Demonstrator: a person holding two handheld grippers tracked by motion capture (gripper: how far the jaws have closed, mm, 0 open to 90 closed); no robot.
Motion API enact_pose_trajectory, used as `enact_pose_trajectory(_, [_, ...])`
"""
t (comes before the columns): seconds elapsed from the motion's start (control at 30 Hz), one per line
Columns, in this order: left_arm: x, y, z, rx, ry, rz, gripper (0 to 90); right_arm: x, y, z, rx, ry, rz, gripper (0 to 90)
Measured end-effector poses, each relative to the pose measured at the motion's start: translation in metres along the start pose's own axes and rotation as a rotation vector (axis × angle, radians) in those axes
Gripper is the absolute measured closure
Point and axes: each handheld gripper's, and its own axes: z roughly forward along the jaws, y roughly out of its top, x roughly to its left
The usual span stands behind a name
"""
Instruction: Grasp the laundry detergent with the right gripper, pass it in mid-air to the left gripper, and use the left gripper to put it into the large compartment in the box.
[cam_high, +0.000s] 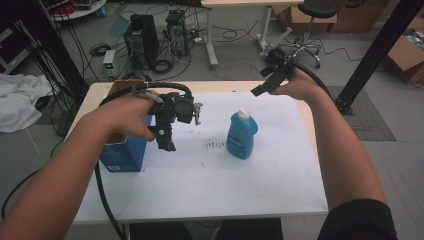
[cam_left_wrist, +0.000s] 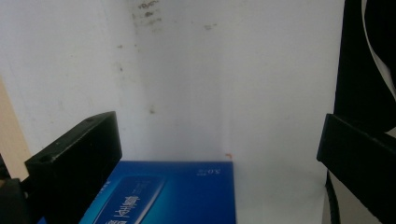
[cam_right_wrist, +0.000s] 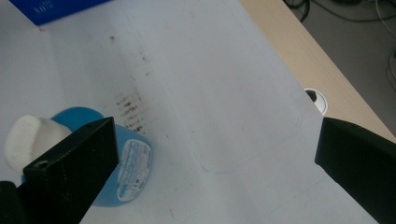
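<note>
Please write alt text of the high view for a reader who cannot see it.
A person holds two black grippers above a white-covered table: the left gripper hangs open beside an open blue box, the right gripper open and raised past the far edge. A blue bottle with a white cap stands upright between them.

The table (cam_high: 300, 107) has a light wooden top, and a white sheet (cam_high: 260, 175) with some dark marks covers most of it. The floor (cam_high: 240, 60) behind is grey. On the floor stand two dark computer towers (cam_high: 142, 37), with many black cables (cam_high: 165, 65) lying around them. A second table with a white leg (cam_high: 211, 35) stands farther back, and near it is a black stool (cam_high: 312, 12) on wheels. Cardboard boxes (cam_high: 407, 52) are at the right, beside a black diagonal beam (cam_high: 380, 47). A white cloth (cam_high: 20, 100) lies at the left. The light is soft and even.
</note>
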Motion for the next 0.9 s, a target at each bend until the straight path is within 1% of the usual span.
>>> enact_pose_trajectory(0.13, [-0.002,0.000,-0.002,-0.006,0.004,0.011,0.3,0.007,-0.014,-0.011,-0.100,-0.013,0.014,0.0])
enact_pose_trajectory(0.3, [-0.004,0.001,-0.002,-0.017,0.009,0.019,0.3,0.014,-0.032,-0.022,-0.189,-0.024,0.025,0.0])
enact_pose_trajectory(0.37, [-0.005,0.002,-0.001,-0.016,0.007,0.023,0.3,0.016,-0.039,-0.026,-0.208,-0.032,0.028,0.0])
enact_pose_trajectory(0.5, [-0.006,0.001,-0.002,-0.023,0.010,0.024,0.3,0.023,-0.054,-0.030,-0.240,-0.014,0.024,0.0])
enact_pose_trajectory(0.53, [-0.006,0.001,-0.003,-0.027,0.011,0.027,0.3,0.026,-0.058,-0.030,-0.243,-0.014,0.017,0.0])
enact_pose_trajectory(0.57, [-0.006,0.001,-0.003,-0.027,0.011,0.027,0.3,0.026,-0.058,-0.030,-0.243,-0.014,0.017,0.0])
enact_pose_trajectory(0.6, [-0.007,0.001,-0.003,-0.032,0.012,0.025,0.3,0.029,-0.062,-0.031,-0.240,-0.015,0.009,0.0])
enact_pose_trajectory(0.63, [-0.007,-0.001,-0.004,-0.041,0.014,0.027,0.3,0.036,-0.072,-0.031,-0.242,-0.015,-0.003,0.0])
enact_pose_trajectory(0.67, [-0.007,-0.001,-0.004,-0.041,0.014,0.027,0.2,0.036,-0.072,-0.031,-0.242,-0.015,-0.003,0.0])
enact_pose_trajectory(0.7, [-0.008,-0.003,-0.004,-0.039,0.009,0.019,0.2,0.044,-0.081,-0.032,-0.248,-0.025,-0.010,0.0])
enact_pose_trajectory(0.73, [-0.007,-0.004,-0.003,-0.037,0.012,0.024,0.3,0.046,-0.084,-0.033,-0.250,-0.029,-0.010,0.0])
enact_pose_trajectory(0.8, [-0.007,-0.004,-0.002,-0.035,0.011,0.027,0.3,0.054,-0.092,-0.034,-0.257,-0.050,-0.013,0.0])
enact_pose_trajectory(0.83, [-0.008,-0.005,-0.001,-0.036,0.010,0.026,0.3,0.058,-0.096,-0.035,-0.266,-0.050,-0.014,0.0])
enact_pose_trajectory(0.9, [-0.008,-0.005,-0.001,-0.034,0.010,0.032,0.2,0.066,-0.104,-0.036,-0.281,-0.064,-0.014,0.0])
